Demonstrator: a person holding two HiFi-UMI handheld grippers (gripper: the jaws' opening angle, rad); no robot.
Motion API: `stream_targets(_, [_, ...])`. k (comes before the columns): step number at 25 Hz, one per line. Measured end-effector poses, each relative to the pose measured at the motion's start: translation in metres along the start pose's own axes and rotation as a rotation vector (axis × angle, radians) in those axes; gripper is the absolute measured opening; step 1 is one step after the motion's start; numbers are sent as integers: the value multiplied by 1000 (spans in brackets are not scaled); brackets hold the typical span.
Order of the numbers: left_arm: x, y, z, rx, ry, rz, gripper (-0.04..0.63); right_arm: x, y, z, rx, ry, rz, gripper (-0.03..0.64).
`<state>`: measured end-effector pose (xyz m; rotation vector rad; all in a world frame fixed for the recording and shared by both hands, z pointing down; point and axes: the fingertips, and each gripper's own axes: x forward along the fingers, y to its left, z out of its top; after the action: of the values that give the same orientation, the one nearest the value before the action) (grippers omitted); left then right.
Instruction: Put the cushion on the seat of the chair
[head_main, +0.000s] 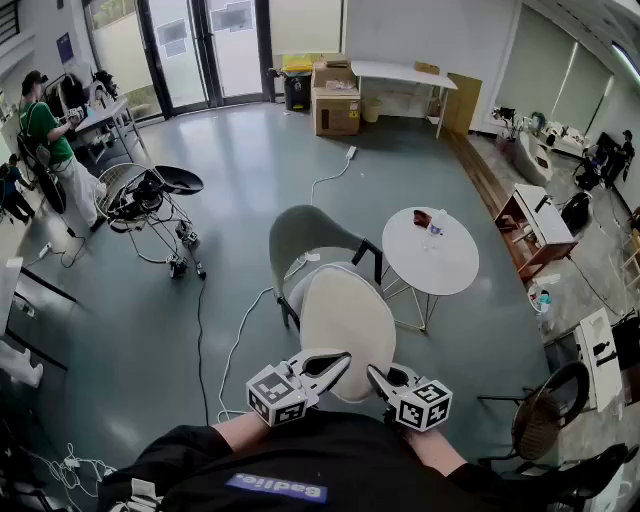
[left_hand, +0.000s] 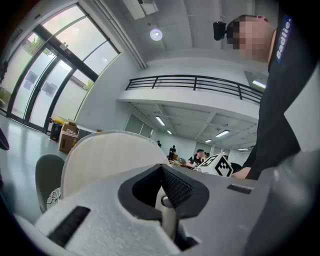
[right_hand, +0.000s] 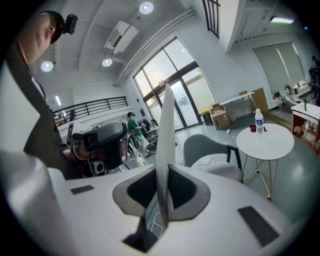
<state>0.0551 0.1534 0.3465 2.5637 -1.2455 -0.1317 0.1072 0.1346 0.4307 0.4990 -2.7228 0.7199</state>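
A cream oval cushion (head_main: 347, 318) hangs upright in front of me, above the pale seat (head_main: 298, 292) of a grey chair (head_main: 308, 235). My left gripper (head_main: 328, 366) is shut on its lower left edge and my right gripper (head_main: 378, 381) on its lower right edge. In the left gripper view the cushion (left_hand: 102, 160) rises broad beyond the jaws, its rim pinched at the left gripper (left_hand: 167, 212), with the chair (left_hand: 47, 177) behind. The right gripper view shows the cushion (right_hand: 165, 135) edge-on, clamped in the right gripper (right_hand: 162, 200), and the chair (right_hand: 207, 145) beyond.
A round white table (head_main: 440, 262) with a bottle (head_main: 437, 222) stands just right of the chair. A white cable (head_main: 240, 340) and a black one run over the floor at left. A black wheeled stand (head_main: 150, 195), cardboard boxes (head_main: 337, 105) and a person (head_main: 45, 130) are farther off.
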Motion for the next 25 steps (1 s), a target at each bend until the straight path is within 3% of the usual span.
stream_targets(16, [22, -33, -10, 37, 50, -13, 12, -28, -11, -11, 45, -26, 19, 61])
stream_targets(25, [47, -55, -20, 37, 80, 44, 12, -55, -32, -19, 86, -32, 76, 61])
